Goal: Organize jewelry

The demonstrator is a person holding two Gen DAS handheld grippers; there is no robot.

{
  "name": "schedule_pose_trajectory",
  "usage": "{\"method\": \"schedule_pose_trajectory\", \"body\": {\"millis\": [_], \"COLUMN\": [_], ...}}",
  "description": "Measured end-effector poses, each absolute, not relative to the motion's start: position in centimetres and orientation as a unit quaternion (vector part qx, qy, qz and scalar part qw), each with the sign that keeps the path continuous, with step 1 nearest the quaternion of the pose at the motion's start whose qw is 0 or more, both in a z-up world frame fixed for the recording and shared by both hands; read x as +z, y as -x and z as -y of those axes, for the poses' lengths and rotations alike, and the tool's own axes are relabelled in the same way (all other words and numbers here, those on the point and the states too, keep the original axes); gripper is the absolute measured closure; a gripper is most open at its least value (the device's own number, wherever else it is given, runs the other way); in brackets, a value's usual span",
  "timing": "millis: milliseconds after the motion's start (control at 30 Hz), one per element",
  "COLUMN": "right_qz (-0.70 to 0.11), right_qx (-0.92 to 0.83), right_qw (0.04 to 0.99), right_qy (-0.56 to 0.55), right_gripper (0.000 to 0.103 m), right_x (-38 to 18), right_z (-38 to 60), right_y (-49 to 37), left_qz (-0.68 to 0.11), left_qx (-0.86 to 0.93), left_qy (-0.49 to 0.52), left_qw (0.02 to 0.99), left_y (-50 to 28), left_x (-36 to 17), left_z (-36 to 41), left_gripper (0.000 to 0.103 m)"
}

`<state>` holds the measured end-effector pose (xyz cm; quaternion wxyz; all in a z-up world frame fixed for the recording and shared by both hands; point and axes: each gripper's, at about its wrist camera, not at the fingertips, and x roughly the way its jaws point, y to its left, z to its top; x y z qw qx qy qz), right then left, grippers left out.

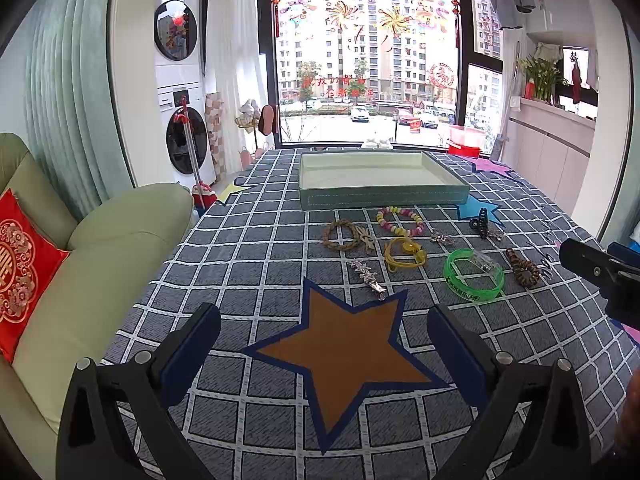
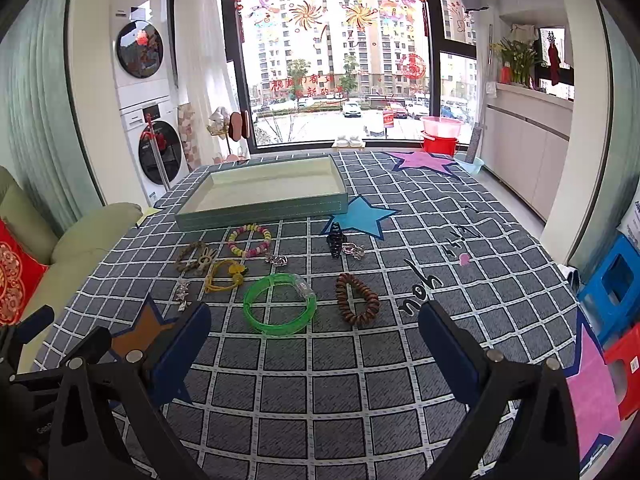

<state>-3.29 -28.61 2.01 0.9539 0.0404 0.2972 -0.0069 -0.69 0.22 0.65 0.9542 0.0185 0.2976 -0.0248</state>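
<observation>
Grid-patterned star cloth (image 2: 320, 380) under scattered jewelry (image 2: 280, 304), sunlit window (image 1: 360, 60) behind; both claws wide open, empty.

— Place?
— Home, living room with laundry corner.
— Evidence?
— Green sofa (image 1: 100, 240) with red cushion (image 1: 24, 272); stacked washer and dryer (image 2: 148, 112); clothes hung above the window (image 1: 368, 60); plastic basins (image 2: 440, 132).

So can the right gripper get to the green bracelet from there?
Probably yes. The right gripper is open, and the green bracelet lies flat on the cloth just ahead of it with nothing between; the brown coil sits apart, beside it.
</observation>
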Motion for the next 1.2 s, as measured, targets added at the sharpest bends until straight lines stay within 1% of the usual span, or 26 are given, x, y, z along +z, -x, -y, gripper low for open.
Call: {"method": "schedule_pose_trajectory", "body": {"millis": [1200], "right_qz": [-0.295], "right_qx": [-0.002], "right_qw": [0.955], "right_qy": [-0.040], "right_gripper": [0.000], "right_x": [2.42], "right_z": [27.97], "right_y": [3.48], "left_qz": [-0.299], "left_qx": [-0.021], "left_qy": [-0.013], "left_qw": [0.954], "left_y": [0.69], "left_x": [0.81], "left_z": [-0.60], "left_gripper": [0.000]}}
